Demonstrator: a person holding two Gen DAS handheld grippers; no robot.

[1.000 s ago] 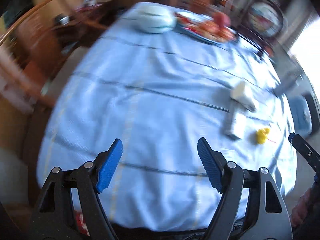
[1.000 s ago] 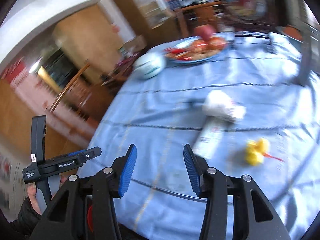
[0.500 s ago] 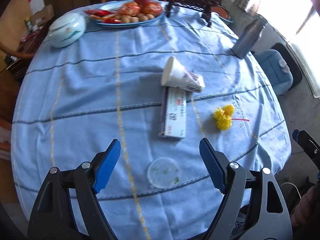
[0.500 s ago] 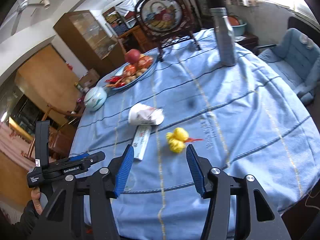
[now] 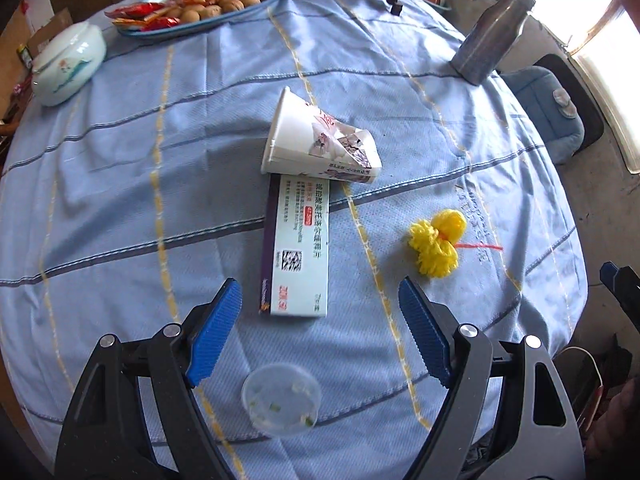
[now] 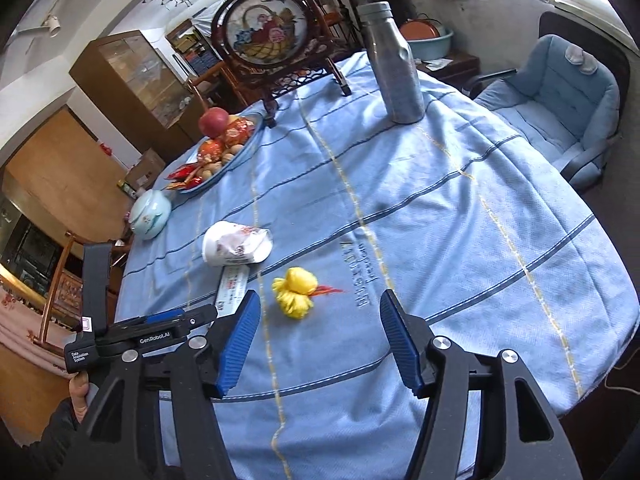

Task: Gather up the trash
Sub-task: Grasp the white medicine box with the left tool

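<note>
On the blue striped tablecloth (image 5: 120, 184) lie a crushed white paper cup (image 5: 316, 140), a flat white carton (image 5: 300, 248) below it, a yellow yarn tuft (image 5: 436, 244) with a red thread, and a small clear plastic lid (image 5: 280, 398) near the table's front edge. My left gripper (image 5: 320, 324) hovers open above the carton's near end and the lid, holding nothing. In the right wrist view my right gripper (image 6: 320, 340) has its jaws opening, empty, just in front of the yarn tuft (image 6: 294, 294). The cup (image 6: 236, 242) and carton (image 6: 232, 286) lie to its left.
A fruit and snack plate (image 5: 192, 4), a pale lidded bowl (image 5: 68, 64), a grey metal bottle (image 6: 394, 64) and a framed screen on a dark stand (image 6: 268, 36) occupy the far side. A blue cushioned chair (image 6: 560, 92) stands right of the table. The left hand-held tool (image 6: 120, 336) shows in the right wrist view.
Both views swung from a blurred sweep over the table's left side to the trash; it now lies closer below the left gripper. The right jaws have widened.
</note>
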